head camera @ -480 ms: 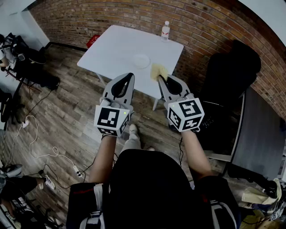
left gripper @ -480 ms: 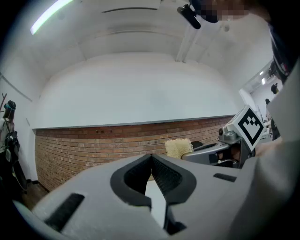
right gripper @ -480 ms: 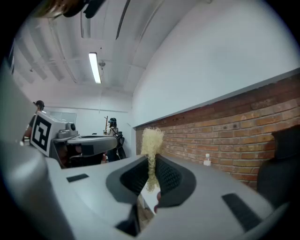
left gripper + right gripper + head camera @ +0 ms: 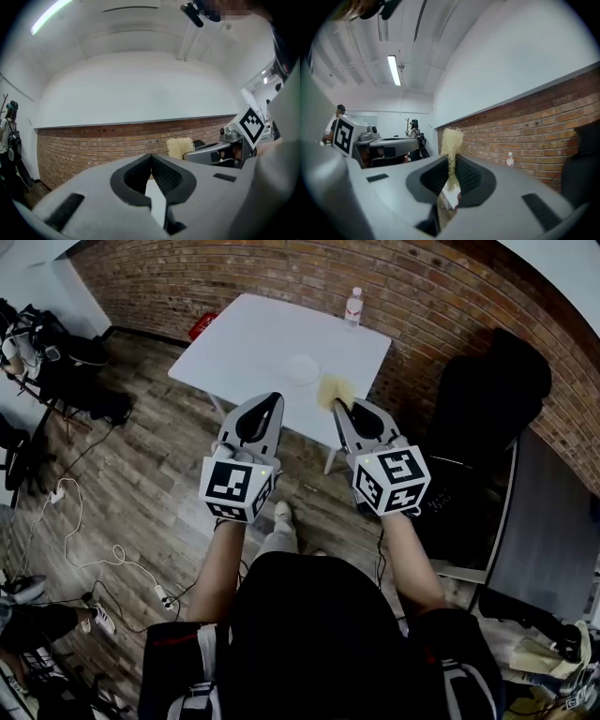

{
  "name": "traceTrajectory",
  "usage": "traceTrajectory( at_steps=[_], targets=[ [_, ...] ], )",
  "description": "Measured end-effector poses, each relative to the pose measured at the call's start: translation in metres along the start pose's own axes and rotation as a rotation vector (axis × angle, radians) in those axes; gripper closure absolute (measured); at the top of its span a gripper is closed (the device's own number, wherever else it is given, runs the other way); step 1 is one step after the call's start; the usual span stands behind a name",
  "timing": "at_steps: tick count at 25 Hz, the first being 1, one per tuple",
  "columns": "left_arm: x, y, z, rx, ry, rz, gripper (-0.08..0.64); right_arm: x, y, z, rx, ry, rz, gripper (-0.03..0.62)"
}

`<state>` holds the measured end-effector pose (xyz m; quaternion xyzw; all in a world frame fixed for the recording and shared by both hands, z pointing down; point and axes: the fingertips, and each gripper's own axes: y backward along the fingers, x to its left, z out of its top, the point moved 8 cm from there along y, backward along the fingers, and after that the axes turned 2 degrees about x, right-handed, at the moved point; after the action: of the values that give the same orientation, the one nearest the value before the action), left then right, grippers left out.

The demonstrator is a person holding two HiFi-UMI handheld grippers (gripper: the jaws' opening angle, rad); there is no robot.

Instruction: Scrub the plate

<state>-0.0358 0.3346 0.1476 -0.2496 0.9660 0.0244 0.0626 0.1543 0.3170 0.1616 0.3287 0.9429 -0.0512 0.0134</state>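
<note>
Grippers barely shifted, left gripper [image 4: 273, 398] jaws closed empty, right gripper [image 4: 339, 407] jaws clamping sponge [image 4: 330, 387], plate [image 4: 303, 369] faint

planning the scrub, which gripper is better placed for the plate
Right: the right gripper is shut on the pale yellow fibrous scrub pad; the left gripper is shut, empty. The round white plate lies ahead.
</note>
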Motion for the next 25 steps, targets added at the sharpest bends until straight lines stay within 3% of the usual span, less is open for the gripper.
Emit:
traceTrajectory(
  at_steps=[9,17,22,25],
  targets=[
    [0.016,-0.015,-0.003,-0.019,-0.003,-0.009,0.538,-0.009,-0.029,-0.009,0.017,-0.064,0.015,0.554],
    [0.058,-0.057,-0.017,-0.006,0.02,-0.04,0.538,-0.03,-0.085,-0.01,0.029,-0.093,0.005,0.554],
    [0.096,-0.175,-0.067,0.046,0.017,-0.041,0.538,-0.127,-0.174,-0.041,0.065,-0.119,0.013,0.554],
    [0.119,-0.187,-0.069,0.051,0.03,-0.057,0.538,-0.129,-0.196,-0.035,0.069,-0.121,0.0,0.554]
  ],
)
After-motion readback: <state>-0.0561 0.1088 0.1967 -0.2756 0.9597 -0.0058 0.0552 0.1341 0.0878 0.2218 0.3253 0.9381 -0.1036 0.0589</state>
